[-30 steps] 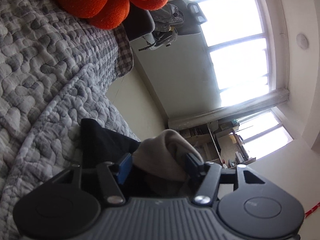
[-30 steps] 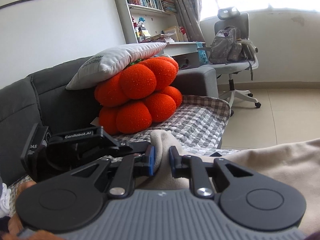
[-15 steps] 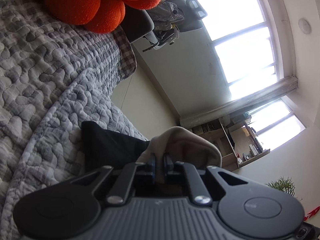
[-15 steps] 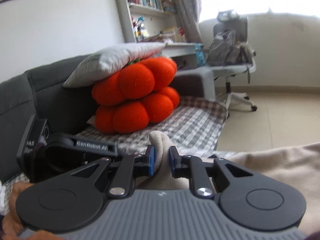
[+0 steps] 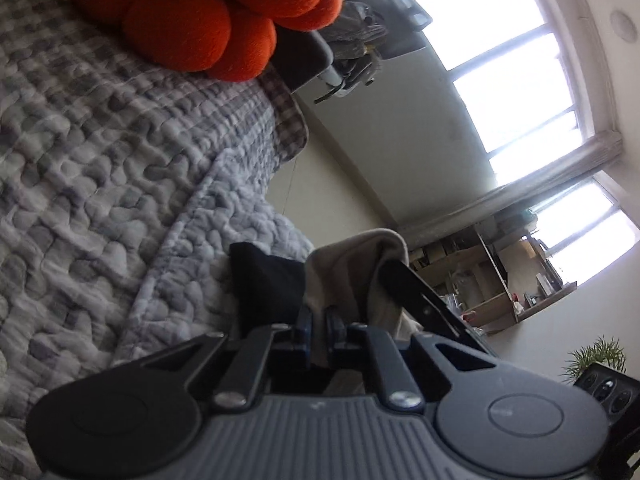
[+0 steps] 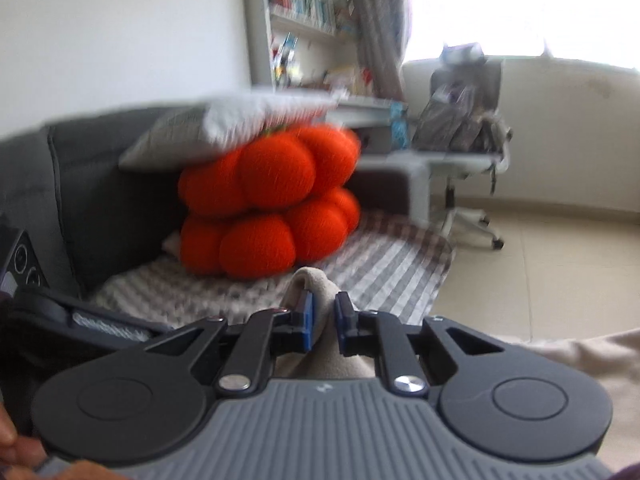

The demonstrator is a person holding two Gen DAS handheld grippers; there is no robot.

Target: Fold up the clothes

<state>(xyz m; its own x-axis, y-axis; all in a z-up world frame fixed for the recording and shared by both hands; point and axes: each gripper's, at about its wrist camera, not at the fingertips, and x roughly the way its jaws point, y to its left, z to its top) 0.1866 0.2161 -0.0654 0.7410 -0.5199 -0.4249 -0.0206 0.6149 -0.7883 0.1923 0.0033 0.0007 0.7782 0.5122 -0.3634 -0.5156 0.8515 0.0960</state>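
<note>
A beige garment [image 5: 352, 264] is pinched in my left gripper [image 5: 318, 326], whose jaws are shut on a fold of it above the quilted sofa cover. A dark garment [image 5: 264, 284] lies just left of it on the quilt. My right gripper [image 6: 323, 316] is shut on another fold of the same beige garment [image 6: 312, 284], which spreads away to the lower right [image 6: 592, 356]. The other gripper's body shows at the left edge of the right wrist view [image 6: 80, 320].
A grey quilted cover [image 5: 120, 184] lies over the sofa. Orange ball cushions [image 6: 264, 200] with a white pillow [image 6: 232, 124] on top sit at the sofa's back. An office chair with a bag [image 6: 464, 120], a bookshelf [image 6: 304, 20] and tiled floor [image 6: 560, 264] lie beyond.
My left gripper closed on the beige fold, from open a second ago. Both grippers have lifted and swung, and the right wrist view is now motion-blurred. The right gripper stays shut on the cloth.
</note>
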